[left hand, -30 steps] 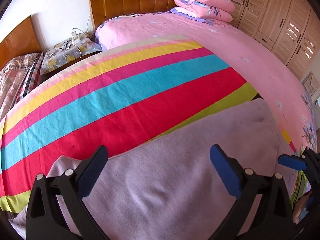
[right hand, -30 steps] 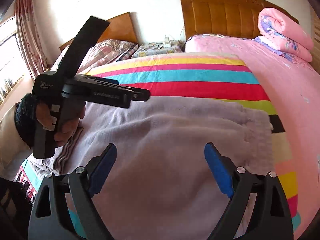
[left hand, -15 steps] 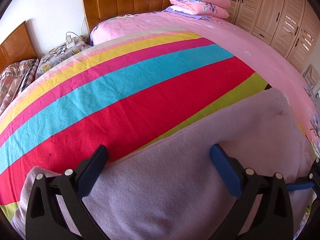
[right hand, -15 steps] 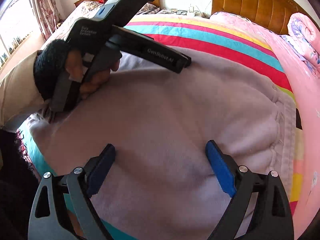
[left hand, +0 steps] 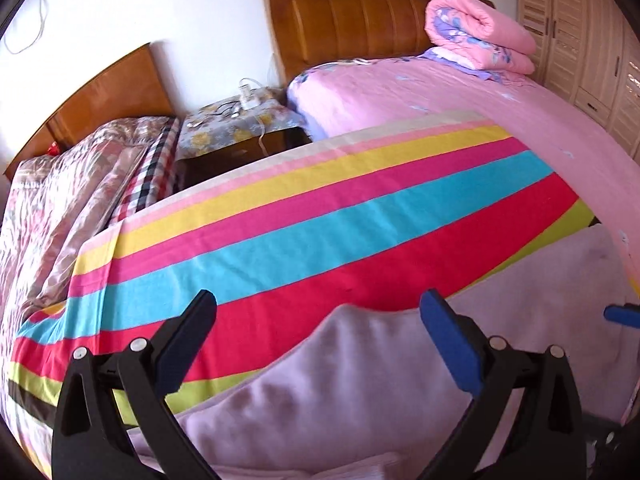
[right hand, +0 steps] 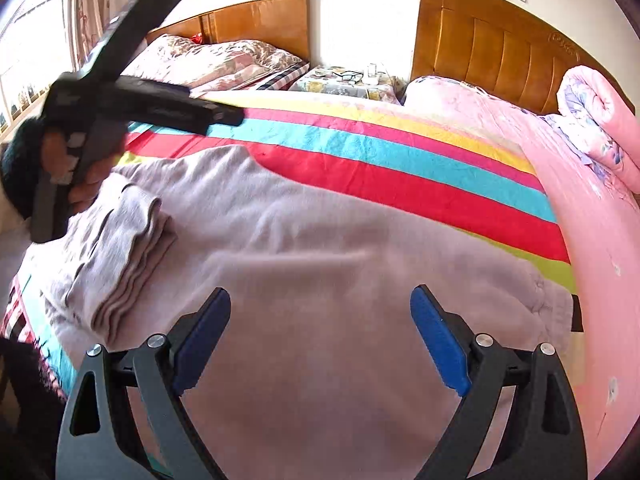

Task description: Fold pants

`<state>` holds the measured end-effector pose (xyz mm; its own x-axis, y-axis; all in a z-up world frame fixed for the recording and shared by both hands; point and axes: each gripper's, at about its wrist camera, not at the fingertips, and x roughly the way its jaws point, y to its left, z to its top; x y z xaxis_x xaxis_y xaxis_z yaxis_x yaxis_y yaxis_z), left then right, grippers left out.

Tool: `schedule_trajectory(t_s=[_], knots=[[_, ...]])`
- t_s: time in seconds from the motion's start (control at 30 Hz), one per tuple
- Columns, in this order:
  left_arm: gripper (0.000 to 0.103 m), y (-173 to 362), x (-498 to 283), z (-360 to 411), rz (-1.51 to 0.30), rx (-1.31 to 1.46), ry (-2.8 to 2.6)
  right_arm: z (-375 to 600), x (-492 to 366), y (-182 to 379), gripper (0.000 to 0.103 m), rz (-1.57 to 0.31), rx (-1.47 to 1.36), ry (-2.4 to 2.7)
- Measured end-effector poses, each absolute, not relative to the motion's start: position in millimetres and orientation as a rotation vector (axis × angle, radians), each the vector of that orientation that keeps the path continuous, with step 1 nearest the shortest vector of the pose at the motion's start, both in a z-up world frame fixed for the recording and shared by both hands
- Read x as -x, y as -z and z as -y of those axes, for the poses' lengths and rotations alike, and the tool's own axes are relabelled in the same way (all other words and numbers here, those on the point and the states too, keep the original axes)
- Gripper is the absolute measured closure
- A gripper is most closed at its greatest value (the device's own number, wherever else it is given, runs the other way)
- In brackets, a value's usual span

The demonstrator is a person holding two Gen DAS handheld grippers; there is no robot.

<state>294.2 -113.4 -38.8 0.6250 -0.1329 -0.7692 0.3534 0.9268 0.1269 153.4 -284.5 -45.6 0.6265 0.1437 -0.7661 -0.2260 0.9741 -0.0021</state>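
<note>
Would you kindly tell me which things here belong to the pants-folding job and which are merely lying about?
Job: lilac pants, left gripper, right gripper, striped sheet.
Lying about: rolled pink quilt, glasses, bedside table.

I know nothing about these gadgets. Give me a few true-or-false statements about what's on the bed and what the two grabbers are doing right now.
1. The pants are pale lilac and lie on a striped sheet. True.
2. The right gripper is clamped shut on the fabric. False: its jaws stand wide open above the pants, holding nothing.
3. The left gripper is open. True.
4. A rolled pink quilt sits near the headboard. True.
5. The pants are spread out in one flat layer. False: one end is bunched into stacked folds near the hand holding the left gripper.
6. A pair of glasses lies on the pants. False: the glasses rest on the nightstand between the beds.
</note>
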Motion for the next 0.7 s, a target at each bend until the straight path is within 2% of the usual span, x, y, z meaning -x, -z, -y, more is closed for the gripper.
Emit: schedule_trajectory(t_s=[0.13,0.27,0.37,0.57,0.7], knots=[[0.002,57,-294,59,-0.94,-0.251,0.199,267,-187,58,0.015,-0.919,0.071,-0.198],[0.002,73,-294,49,-0.964,-0.287,0.164,245,-200,80,0.014,-0.994,0.11,-0.193],[0.001,93,-298,55,-0.976,-0.341,0.15,244,-194,86,0.013,-0.992,0.12,-0.186],[0.001,99,-300,35,-0.944,-0.189,0.212,262,-155,87,0.012,-1.03,0.107,-0.21],[0.001,99,-298,34,-0.937,-0.183,0.209,266,-128,84,0.012,-1.058,0.114,-0.178]])
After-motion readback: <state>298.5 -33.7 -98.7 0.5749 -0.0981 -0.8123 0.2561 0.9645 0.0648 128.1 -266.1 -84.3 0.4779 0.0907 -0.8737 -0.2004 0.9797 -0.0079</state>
